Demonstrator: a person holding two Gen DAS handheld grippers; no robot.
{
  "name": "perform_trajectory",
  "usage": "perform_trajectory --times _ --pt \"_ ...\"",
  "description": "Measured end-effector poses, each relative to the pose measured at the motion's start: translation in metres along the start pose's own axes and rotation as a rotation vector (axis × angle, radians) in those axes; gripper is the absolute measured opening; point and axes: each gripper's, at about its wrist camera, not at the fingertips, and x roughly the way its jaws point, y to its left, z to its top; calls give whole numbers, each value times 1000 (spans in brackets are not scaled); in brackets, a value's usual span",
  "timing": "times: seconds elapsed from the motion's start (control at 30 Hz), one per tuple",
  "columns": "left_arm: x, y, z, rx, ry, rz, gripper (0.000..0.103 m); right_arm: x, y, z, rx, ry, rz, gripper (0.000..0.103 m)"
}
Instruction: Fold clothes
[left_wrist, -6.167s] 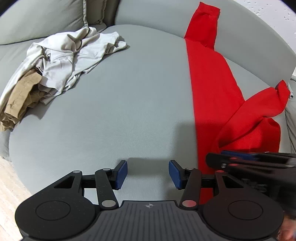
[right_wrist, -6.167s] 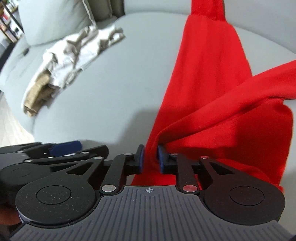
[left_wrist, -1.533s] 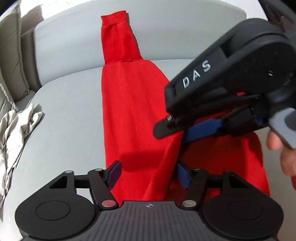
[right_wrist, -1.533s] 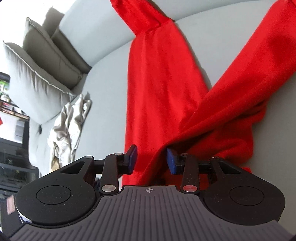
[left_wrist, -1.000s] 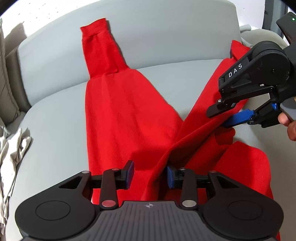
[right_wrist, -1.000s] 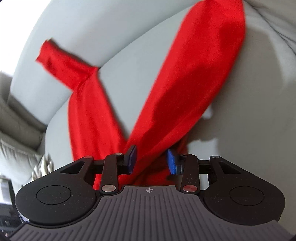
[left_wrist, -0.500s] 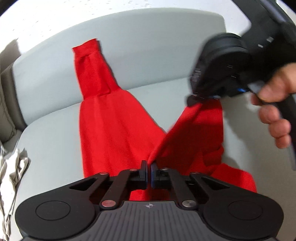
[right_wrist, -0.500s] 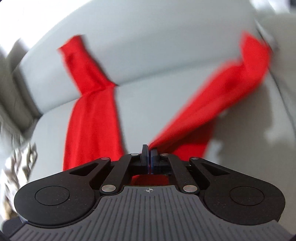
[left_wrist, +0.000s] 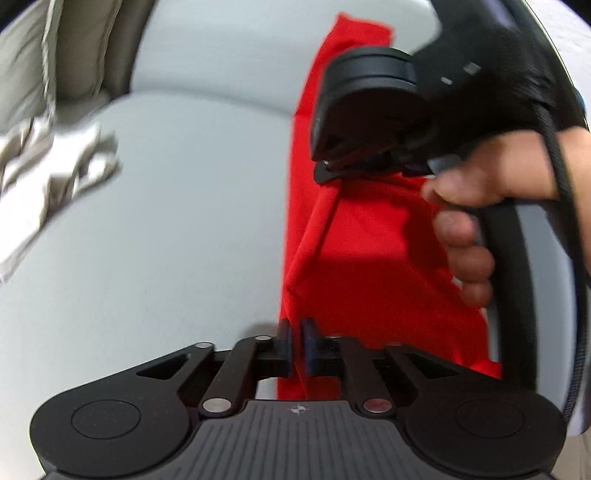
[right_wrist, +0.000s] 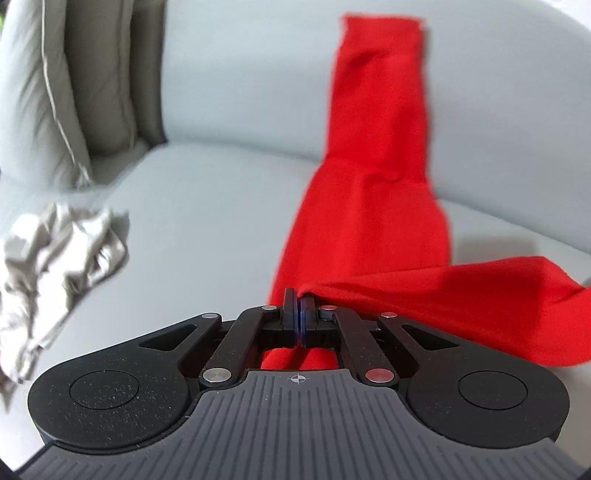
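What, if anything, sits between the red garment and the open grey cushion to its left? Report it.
Nothing visible does. Both grippers, left gripper and right gripper, pinch the red garment; the crumpled beige clothes lie well left on the grey sofa seat.

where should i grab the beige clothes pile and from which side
Grip the raised, crumpled ridge of the beige pile at its right edge, coming from the open sofa seat side. The folds stand up there, giving the fingers something to pinch; cushions crowd the back.

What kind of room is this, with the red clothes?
Probably a living room at home. The red garment lies across a grey sofa with cushions at the back corner, and crumpled pale clothes wait on the seat.
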Motion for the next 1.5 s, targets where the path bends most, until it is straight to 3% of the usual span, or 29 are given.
perform_trajectory --times 0.1,0.17,0.23,0.3,0.33,0.43,0.5,0.6,0.7,0.8,0.93,1.07,1.17,1.23,1.3,1.33,1.4,1.5 --pt "1 9 6 -26 -39 21 23 17 9 -2 4 33 11 27" --pt "-1 16 17 -39 -70 57 23 5 3 -5 25 26 40 37" --pt "-2 20 26 -27 -74 94 25 -10 -5 -6 45 21 63 52" --pt "-13 25 31 15 -83 183 26 -23 -12 -8 56 18 70 52" --pt "-21 27 31 12 -81 191 26 -47 -25 -14 74 8 82 53" --pt "-50 32 19 -22 -60 82 33 -86 -47 -38 96 12 104 53" --pt "-70 25 8 3 -24 19 43 -105 -57 -55 104 23 116 52" --pt "-90 19 -16 36 21 4 54 -139 -68 -98 112 53 151 52" --pt "-98 20 -41 32 100 -30 54 -159 -68 -139 130 80 177 52" --pt "-110 23 -64 85 124 -43 55 -171 -61 -176 162 98 192 51" --pt "-116 19 -88 151 114 -13 67 -182 -50 -214 157 99 188 50" --pt "-105 14 -104 160 124 36 57 -183 -47 -237 146 128 157 50" --pt "-113 7 -107 163 92 17 1 -179 -49 -251 157 178 129 50" --pt "-124 -2 -107 185 37 -2 1 -176 -49 -258 135 210 110 50" --pt "-146 -12 -111 234 -60 26 1 -175 -46 -260 107 208 104 50" --pt "-148 -11 -113 217 -59 49 1 -175 -45 -261 95 207 100 50" --pt "-137 0 -120 134 26 129 1 -172 -45 -262 99 210 98 51" --pt "-120 12 -127 76 131 142 6 -172 -43 -262 90 209 92 52"
